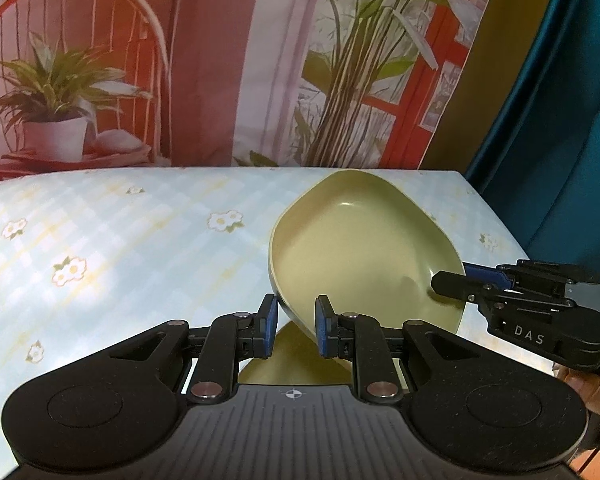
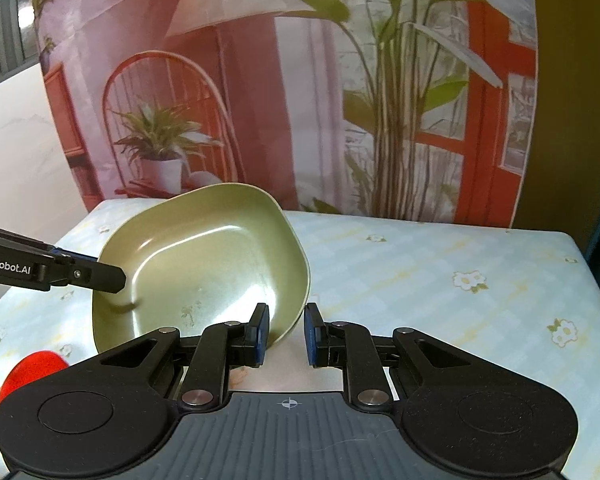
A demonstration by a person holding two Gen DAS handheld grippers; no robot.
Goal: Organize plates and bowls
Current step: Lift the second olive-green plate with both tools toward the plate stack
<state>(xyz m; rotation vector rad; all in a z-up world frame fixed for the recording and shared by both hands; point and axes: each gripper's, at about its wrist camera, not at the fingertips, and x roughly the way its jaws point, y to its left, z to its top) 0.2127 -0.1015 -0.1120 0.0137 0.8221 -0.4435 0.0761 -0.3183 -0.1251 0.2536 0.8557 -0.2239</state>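
Left wrist view, both grippers (image 1: 296,328) pinching tilted bowl (image 1: 356,240)

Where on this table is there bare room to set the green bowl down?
Bare tablecloth runs from the green bowl to the table's left edge, and likewise on its other side to the right edge. Crowded near the red object and another green piece under the bowl.
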